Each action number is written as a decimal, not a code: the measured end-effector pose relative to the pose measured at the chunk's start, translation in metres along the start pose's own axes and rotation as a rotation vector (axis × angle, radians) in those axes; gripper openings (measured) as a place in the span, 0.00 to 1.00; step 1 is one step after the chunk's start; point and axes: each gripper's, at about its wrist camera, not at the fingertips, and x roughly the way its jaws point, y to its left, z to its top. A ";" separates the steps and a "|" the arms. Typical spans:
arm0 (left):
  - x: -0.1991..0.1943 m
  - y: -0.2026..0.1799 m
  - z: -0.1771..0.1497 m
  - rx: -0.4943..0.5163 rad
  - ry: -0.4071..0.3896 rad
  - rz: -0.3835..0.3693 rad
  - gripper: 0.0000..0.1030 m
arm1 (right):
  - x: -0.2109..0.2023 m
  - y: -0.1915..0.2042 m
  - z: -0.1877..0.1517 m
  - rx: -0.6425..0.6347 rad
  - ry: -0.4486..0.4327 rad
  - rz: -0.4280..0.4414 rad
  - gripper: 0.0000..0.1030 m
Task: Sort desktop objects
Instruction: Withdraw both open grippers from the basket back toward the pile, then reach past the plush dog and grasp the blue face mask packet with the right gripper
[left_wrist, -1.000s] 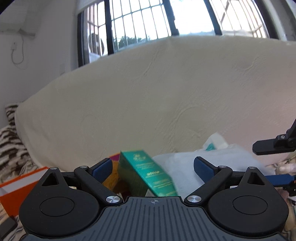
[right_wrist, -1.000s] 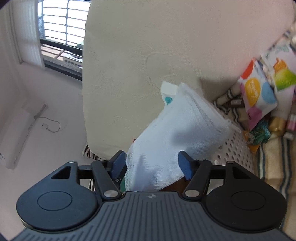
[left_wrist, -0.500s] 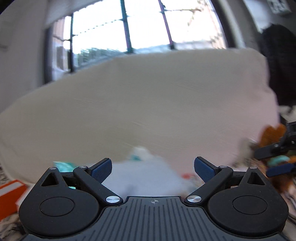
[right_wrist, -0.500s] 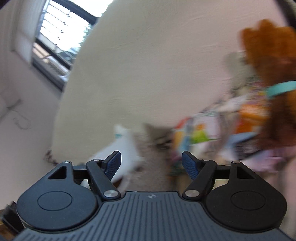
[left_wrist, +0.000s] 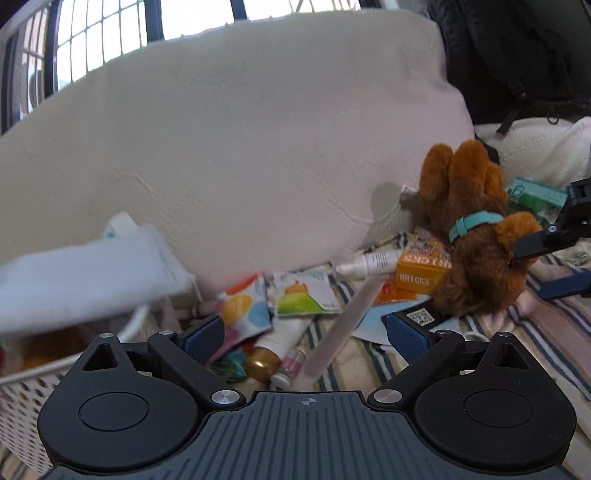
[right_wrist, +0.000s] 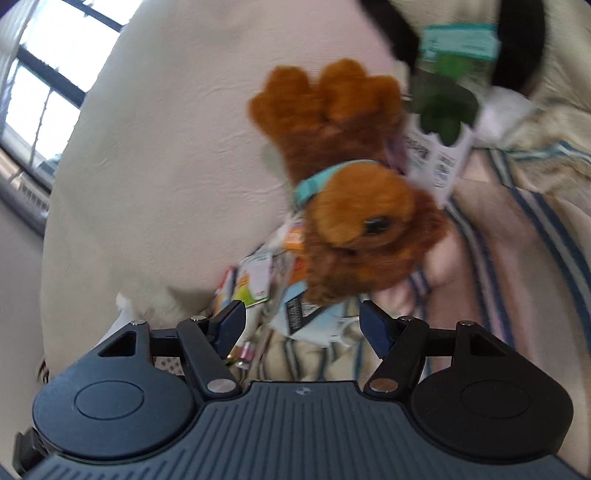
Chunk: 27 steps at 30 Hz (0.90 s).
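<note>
Both my hand-held grippers, left (left_wrist: 304, 334) and right (right_wrist: 301, 323), have swung, released, from the white mesh bag (left_wrist: 81, 269) toward the brown plush dog (right_wrist: 351, 206), probably next to sort

Brown plush dog (left_wrist: 476, 236) beside orange bricks box (left_wrist: 421, 271)

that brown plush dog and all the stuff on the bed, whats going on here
A person with a gripper in each hand is sorting clutter on a striped blanket. The right gripper is open and aimed at the brown plush dog, not gripping it. The left gripper is open and empty, over snack packets and tubes. A white perforated basket sits at the left, already holding a white mesh bag.
</note>
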 end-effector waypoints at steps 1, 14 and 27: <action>0.005 0.000 -0.002 0.000 0.008 0.004 0.97 | 0.004 -0.002 -0.001 0.007 0.024 0.017 0.71; 0.042 0.010 -0.031 0.037 0.083 0.007 0.97 | 0.088 0.020 -0.017 -0.068 0.086 -0.068 0.71; 0.049 0.016 -0.037 0.009 0.112 -0.001 0.97 | 0.123 0.013 -0.005 0.090 0.053 0.192 0.70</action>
